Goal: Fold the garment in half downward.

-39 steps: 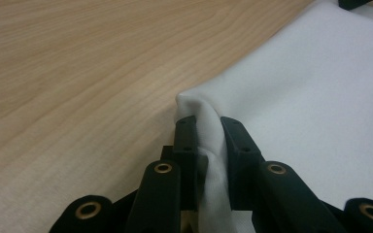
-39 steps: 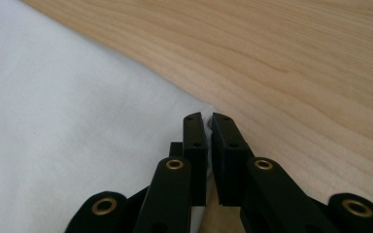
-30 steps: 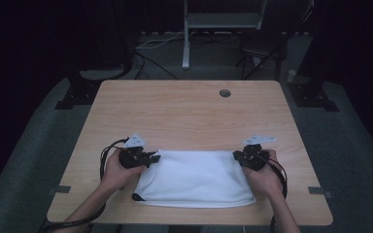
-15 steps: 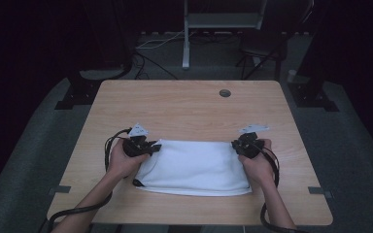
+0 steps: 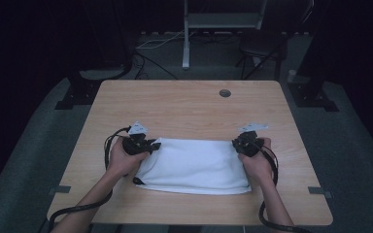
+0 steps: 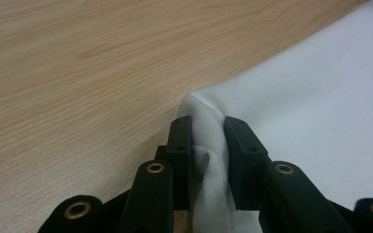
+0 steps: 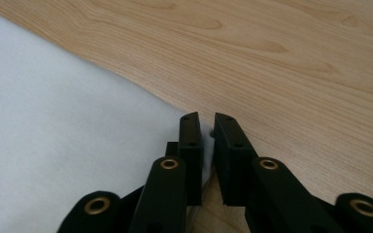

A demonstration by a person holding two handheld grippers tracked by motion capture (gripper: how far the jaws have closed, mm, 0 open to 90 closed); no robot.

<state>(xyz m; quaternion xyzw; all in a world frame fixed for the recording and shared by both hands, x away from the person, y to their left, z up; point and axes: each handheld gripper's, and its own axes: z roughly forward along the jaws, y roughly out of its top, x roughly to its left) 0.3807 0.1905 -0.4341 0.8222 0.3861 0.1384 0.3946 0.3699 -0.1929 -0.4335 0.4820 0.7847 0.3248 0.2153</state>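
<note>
A white cloth (image 5: 194,166) lies folded flat on the wooden table (image 5: 184,107), nearer the person's side. My left gripper (image 5: 148,144) holds the cloth's far left corner. In the left gripper view the jaws (image 6: 208,125) are shut on a pinched fold of the white cloth (image 6: 320,107). My right gripper (image 5: 241,142) is at the far right corner. In the right gripper view its jaws (image 7: 208,120) stand almost together, with a thin edge of the white cloth (image 7: 68,126) caught between them. A hand holds each gripper, and a cable trails from each.
A round cable hole (image 5: 225,92) sits in the table near its far edge. Bare wood lies beyond the cloth (image 6: 77,68) (image 7: 296,58). Dark stands and a metal post (image 5: 186,34) are on the floor behind the table.
Both grippers have moved a little away from the person, and the cloth has slid with them toward the middle of the table. Their hold on the corners is unchanged.
</note>
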